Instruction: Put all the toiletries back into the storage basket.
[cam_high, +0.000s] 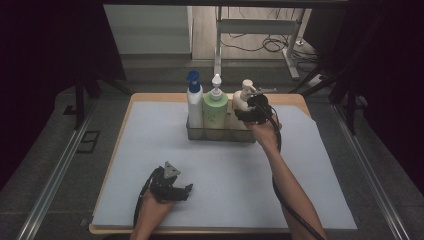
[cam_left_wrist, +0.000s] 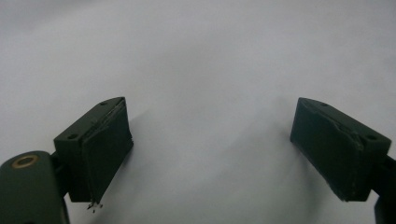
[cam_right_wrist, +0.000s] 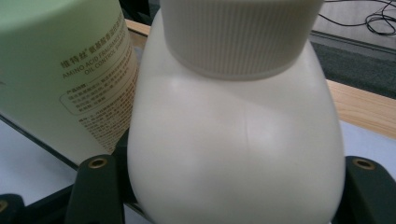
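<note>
While the cream bottle (cam_right_wrist: 233, 140) bulges smooth and rounded in the centre of the right gripper view, we see its ribbed collar at the top of that frame and our right gripper (cam_right_wrist: 229, 196) with one black jaw against each flank of the bottle, grasping it. Beside it at the left of the frame stands the pale green bottle (cam_right_wrist: 60, 70), matte, with fine printed lettering that the high view cannot resolve.

From the high view we get the layout instead: the cream bottle (cam_high: 242, 102) stands at the right end of a clear tray (cam_high: 220, 134) just above centre frame, next to the green bottle (cam_high: 215, 110) and a white bottle with a blue cap (cam_high: 194, 102), all three with pump tops. The right gripper (cam_high: 246, 114) meets the cream bottle from the right. The tray rests on a pale grey sheet over the wood-edged surface (cam_high: 150, 97).

Our left gripper (cam_high: 186, 190) lies at the lower left of that frame, well apart from the tray. In the left gripper view its blocky black jaws stand wide and released, with bare grey sheet (cam_left_wrist: 210, 70) between them.
</note>
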